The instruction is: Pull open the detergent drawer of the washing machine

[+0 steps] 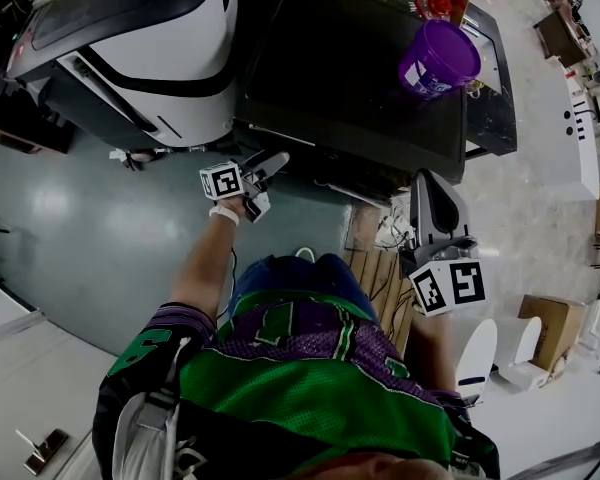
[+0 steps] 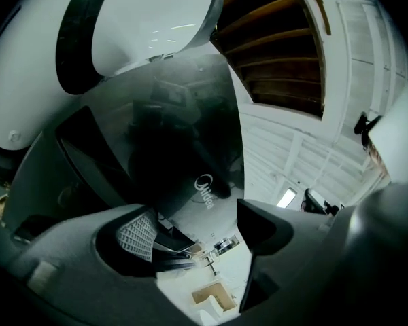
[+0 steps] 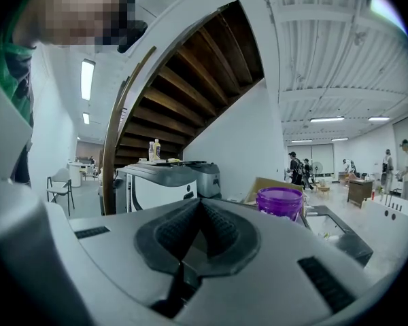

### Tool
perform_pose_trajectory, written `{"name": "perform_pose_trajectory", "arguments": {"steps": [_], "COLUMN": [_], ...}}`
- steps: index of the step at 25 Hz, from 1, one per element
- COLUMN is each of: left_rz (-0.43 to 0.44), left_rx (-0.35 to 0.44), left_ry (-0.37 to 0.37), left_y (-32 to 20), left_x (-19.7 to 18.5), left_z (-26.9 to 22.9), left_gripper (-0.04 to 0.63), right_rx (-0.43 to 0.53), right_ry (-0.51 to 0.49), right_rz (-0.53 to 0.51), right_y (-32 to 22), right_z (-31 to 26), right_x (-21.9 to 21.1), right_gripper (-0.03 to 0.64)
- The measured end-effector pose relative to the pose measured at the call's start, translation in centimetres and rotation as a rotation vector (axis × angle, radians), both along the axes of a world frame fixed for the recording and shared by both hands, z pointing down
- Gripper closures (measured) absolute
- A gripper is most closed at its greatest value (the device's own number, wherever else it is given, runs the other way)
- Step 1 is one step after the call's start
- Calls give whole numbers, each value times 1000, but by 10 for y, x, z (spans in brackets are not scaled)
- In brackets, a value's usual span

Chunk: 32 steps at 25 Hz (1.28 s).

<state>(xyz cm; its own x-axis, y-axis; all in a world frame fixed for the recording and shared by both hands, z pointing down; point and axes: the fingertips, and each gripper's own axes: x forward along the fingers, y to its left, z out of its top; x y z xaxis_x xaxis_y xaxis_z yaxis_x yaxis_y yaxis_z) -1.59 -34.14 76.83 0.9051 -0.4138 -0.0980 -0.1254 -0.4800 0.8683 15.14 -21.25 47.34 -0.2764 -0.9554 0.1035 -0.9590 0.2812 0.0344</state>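
Left claw (image 1: 268, 166) spread wide with nothing between its jaws, nosed up to the glossy dark front of the washing machine (image 1: 350, 88); the detergent drawer I can't pick out. Right claw (image 1: 432, 193) pinched together, empty, off to the side. A round purple bucket (image 1: 439, 56) sits on top, and a curvy white-and-black appliance (image 1: 160, 58) stands alongside.

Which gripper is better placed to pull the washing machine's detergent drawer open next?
Probably left. The left gripper, jaws apart with nothing clamped, is stretched out close to the washing machine's dark glossy front. The right gripper, jaws together and empty, is held back beside the person's body, farther from the machines.
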Motion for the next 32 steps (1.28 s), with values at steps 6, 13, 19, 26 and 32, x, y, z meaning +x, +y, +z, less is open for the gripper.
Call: {"name": "perform_pose_trajectory", "arguments": {"steps": [6, 13, 19, 26, 32], "left_rz": [-102, -208, -275, -307, -324], "left_rx": [-108, -217, -307, -348, -368], "left_ry": [41, 79, 122, 144, 135], "left_y": [-5, -14, -18, -14, -8], "left_x": [5, 3, 3, 4, 4], "left_z": [-7, -10, -8, -6, -5], "left_gripper": [181, 160, 158, 160, 160], "right_rx": [-25, -50, -59, -27, 1], "right_ry": [-8, 3, -20, -19, -25], "right_rz": [0, 1, -24, -56, -87], "right_y": [2, 4, 2, 6, 6], "right_z": [-9, -18, -25, -36, -46], "right_x": [-2, 1, -1, 8, 18], "right_gripper": [615, 615, 615, 615, 615]}}
